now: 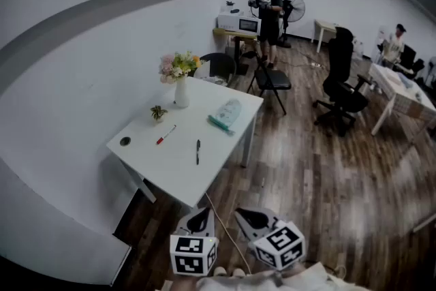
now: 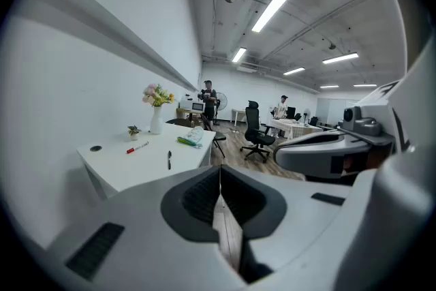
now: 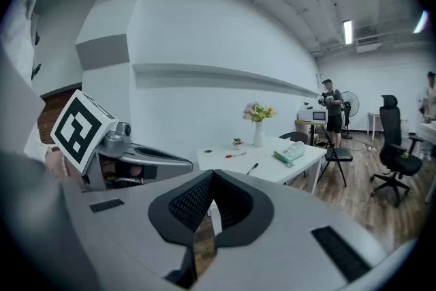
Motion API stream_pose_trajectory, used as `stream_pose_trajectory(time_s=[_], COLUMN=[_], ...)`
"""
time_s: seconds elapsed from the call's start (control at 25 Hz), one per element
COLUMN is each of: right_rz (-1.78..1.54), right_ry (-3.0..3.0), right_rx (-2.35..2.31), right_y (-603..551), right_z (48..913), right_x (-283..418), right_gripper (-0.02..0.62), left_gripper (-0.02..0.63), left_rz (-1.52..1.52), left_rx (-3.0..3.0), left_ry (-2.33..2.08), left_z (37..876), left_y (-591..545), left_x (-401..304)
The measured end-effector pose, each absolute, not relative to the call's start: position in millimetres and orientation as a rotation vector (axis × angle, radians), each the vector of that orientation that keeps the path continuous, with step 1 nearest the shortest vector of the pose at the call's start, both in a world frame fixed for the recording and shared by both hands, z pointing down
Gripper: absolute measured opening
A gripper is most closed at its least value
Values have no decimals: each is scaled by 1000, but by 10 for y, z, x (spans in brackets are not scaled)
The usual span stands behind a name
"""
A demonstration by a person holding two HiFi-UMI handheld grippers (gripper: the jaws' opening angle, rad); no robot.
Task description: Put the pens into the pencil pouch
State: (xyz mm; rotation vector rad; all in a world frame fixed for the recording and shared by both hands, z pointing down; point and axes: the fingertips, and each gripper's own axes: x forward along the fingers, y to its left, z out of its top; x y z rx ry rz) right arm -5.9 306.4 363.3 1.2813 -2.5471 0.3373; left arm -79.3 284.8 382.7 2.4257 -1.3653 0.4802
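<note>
A white table (image 1: 178,177) stands ahead by the wall. On it lie a red pen (image 1: 166,134), a black pen (image 1: 198,151) and a pale green pencil pouch (image 1: 227,114). The same red pen (image 2: 137,147), black pen (image 2: 169,159) and pouch (image 2: 191,138) show in the left gripper view, and the red pen (image 3: 236,155), black pen (image 3: 253,168) and pouch (image 3: 291,153) in the right gripper view. My left gripper (image 1: 198,216) and right gripper (image 1: 250,216) hang side by side short of the table, both shut and empty, far from the pens.
A white vase of flowers (image 1: 180,77), a tiny potted plant (image 1: 158,113) and a small dark disc (image 1: 125,141) share the table. A folding chair (image 1: 270,82) and a black office chair (image 1: 340,85) stand beyond. A person (image 1: 268,10) stands at the back; another (image 1: 393,46) sits at a desk on the right.
</note>
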Motion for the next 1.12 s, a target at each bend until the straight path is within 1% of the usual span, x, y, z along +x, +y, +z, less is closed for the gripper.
stream_pose_trajectory(time_s=[0.16, 0.44, 0.72, 0.96, 1.0, 1.04, 1.08, 1.12], right_rz=[416, 388, 351, 398, 404, 407, 410, 410], right_ry=[-2541, -2560, -2609, -2529, -2526, -2522, -2520, -2521], right_rx=[1257, 1218, 1298, 1347, 1353, 1357, 1359, 1361], right_y=[3045, 3010, 2928, 2841, 2827, 2814, 2805, 2798], right_z=[3714, 3708, 3619, 3752, 3751, 3753, 3761, 3772], right_x=[-100, -213, -216, -205, -221, -245, -275, -305], right_gripper=[8, 8, 8, 11, 14, 48, 114, 124], left_gripper=[8, 8, 9, 11, 21, 56, 90, 98], left_rz=[501, 533, 405, 428, 433, 440, 448, 457], left_rx=[2392, 2396, 2491, 2479, 2479, 2479, 2482, 2487], left_ry=[-1339, -1300, -1264, -1263, -1249, -1230, -1208, -1190], left_z=[3925, 3989, 3863, 3932, 3946, 3962, 3983, 4002], left_y=[2825, 2783, 2737, 2676, 2670, 2666, 2666, 2667], left_x=[-802, -763, -790, -900, -909, -916, -924, -933])
